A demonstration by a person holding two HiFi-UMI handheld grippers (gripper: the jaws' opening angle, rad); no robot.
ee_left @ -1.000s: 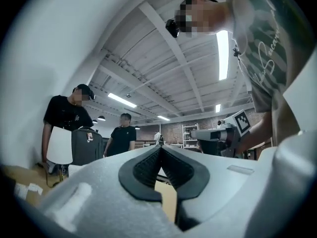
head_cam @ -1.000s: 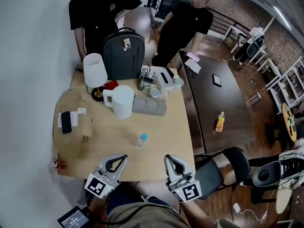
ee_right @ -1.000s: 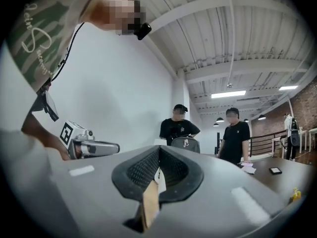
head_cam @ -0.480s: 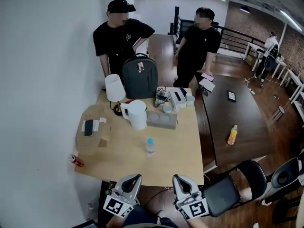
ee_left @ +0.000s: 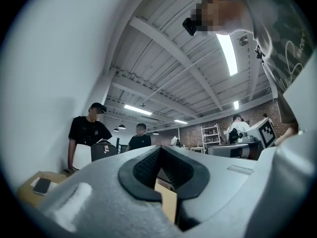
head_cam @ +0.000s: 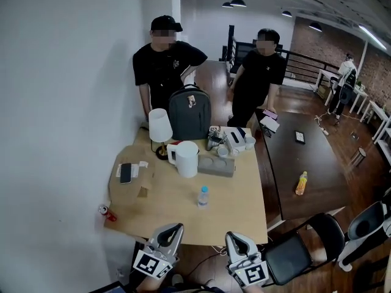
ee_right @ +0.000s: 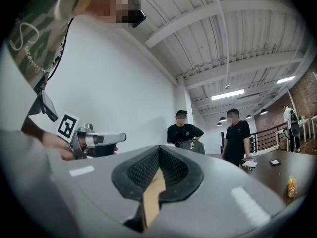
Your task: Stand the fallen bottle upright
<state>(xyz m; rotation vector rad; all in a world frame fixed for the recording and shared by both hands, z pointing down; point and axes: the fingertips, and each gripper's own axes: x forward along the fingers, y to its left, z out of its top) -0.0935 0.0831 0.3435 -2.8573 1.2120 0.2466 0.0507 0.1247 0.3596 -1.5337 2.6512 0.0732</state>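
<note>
A small clear bottle with a blue cap [head_cam: 203,196] stands upright on the light wooden table [head_cam: 244,212], near the middle of its near half. Both grippers hang below the table's near edge, well short of the bottle. The left gripper [head_cam: 173,228] is shut with nothing in it; in the left gripper view [ee_left: 161,148] its dark pads meet at the tip. To its right, the right gripper [head_cam: 235,237] is also shut and empty, and its pads close at the tip in the right gripper view [ee_right: 159,147]. The bottle shows in neither gripper view.
At the table's far end are a grey backpack [head_cam: 189,113], a white lamp [head_cam: 160,126], a white jug [head_cam: 186,159] and a grey tray [head_cam: 215,165]. Two people [head_cam: 165,66] stand behind. An orange bottle [head_cam: 301,183] stands on the dark table; a black chair [head_cam: 299,255] is at right.
The head view has risen and drawn back from the table. Both grippers have pulled back past the near edge. The bottle stands upright throughout.
</note>
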